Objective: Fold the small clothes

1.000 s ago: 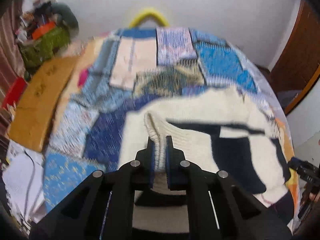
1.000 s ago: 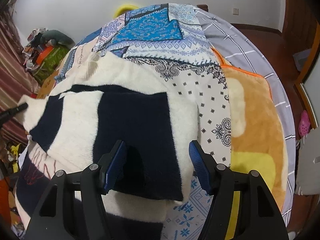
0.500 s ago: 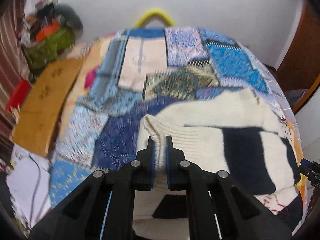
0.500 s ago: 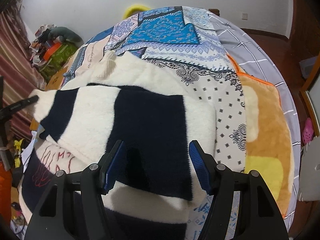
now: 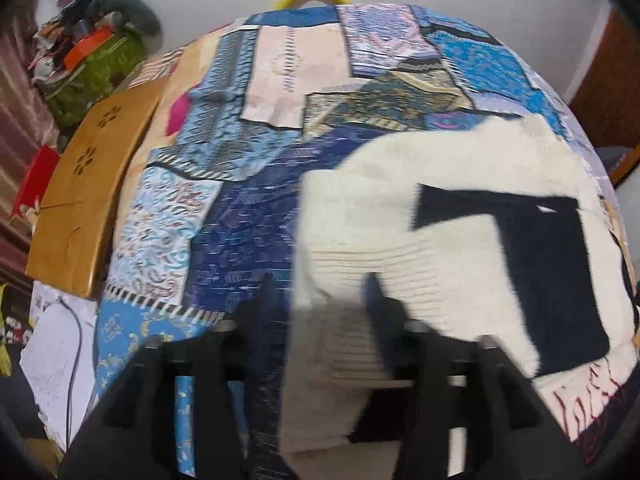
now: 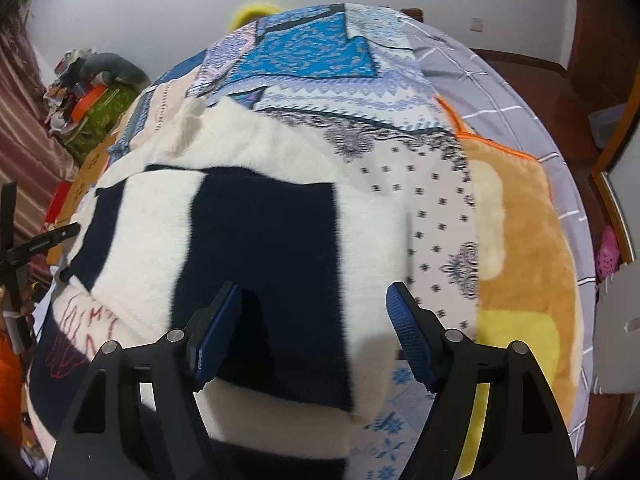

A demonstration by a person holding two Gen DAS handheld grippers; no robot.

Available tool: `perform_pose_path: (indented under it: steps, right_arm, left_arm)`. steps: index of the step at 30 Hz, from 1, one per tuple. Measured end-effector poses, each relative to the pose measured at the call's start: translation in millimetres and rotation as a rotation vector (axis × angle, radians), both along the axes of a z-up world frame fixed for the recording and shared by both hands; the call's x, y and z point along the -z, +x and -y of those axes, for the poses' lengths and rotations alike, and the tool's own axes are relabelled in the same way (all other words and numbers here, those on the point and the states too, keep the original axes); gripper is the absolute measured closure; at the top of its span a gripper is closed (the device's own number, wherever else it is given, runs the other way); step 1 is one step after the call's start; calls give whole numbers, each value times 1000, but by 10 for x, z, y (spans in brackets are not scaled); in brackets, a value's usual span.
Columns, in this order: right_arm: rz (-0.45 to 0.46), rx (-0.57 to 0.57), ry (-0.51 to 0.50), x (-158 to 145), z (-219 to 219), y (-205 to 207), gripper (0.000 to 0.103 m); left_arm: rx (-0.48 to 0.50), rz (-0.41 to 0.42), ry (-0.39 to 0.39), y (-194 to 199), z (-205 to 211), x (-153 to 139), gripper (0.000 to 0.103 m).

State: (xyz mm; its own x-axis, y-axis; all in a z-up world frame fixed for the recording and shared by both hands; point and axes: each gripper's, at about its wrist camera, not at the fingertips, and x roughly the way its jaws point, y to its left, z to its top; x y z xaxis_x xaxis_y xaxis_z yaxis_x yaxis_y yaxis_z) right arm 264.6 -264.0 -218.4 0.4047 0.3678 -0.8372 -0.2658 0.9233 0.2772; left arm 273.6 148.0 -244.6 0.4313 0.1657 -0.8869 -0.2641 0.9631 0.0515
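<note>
A cream and navy knit sweater (image 5: pixel 460 216) lies folded on the patchwork bedspread (image 5: pixel 248 168). In the right wrist view the sweater (image 6: pixel 256 240) fills the middle of the bed. My left gripper (image 5: pixel 326 300) is open, its blurred fingers on either side of the sweater's ribbed cream edge (image 5: pixel 340 264). My right gripper (image 6: pixel 314 320) is open and empty, its blue pads standing over the sweater's navy panel near the front right corner.
A wooden board (image 5: pixel 88 192) lies along the bed's left edge, with a green bag and clutter (image 5: pixel 96 68) behind it. An orange fleece blanket (image 6: pixel 516 248) and grey checked sheet (image 6: pixel 492 88) cover the right side. White paper and a cable (image 5: pixel 60 352) lie at lower left.
My left gripper has opened and let go of the ribbed cream edge, which now rests on the sweater. My right gripper has stayed open over the navy panel.
</note>
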Motion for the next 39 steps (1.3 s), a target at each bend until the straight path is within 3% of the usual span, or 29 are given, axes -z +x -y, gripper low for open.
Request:
perform_pose_path:
  steps: [1, 3, 7, 12, 15, 17, 19, 24, 30, 39]
  right_arm:
    - [-3, 11, -2, 14, 48, 19, 32]
    - [-21, 37, 8, 69, 153, 60, 31]
    - [-72, 80, 43, 234, 304, 132, 31]
    - [-106, 90, 98, 366, 316, 168, 31]
    - [-113, 82, 127, 406, 269, 204, 34]
    - [-124, 72, 153, 429, 250, 240, 42]
    - [-141, 71, 196, 450, 255, 277, 51]
    - [-114, 58, 173, 392, 164, 345, 79]
    - [-67, -2, 118, 257, -52, 509, 84]
    - [16, -59, 15, 126, -507, 709, 83]
  left_arm:
    - [-13, 2, -6, -4, -50, 7, 35]
    - [-30, 1, -57, -21, -155, 43, 32]
    - [-48, -12, -170, -14, -273, 122, 31]
    - [-35, -24, -256, 52, -255, 180, 31]
    - [-21, -22, -266, 104, -214, 189, 36]
    - [10, -12, -274, 125, -180, 169, 48]
    - [30, -2, -249, 144, -142, 140, 57]
    - [53, 21, -177, 166, -118, 99, 71]
    - [-2, 24, -151, 190, -298, 75, 76]
    - [-56, 8, -114, 190, -588, 114, 76]
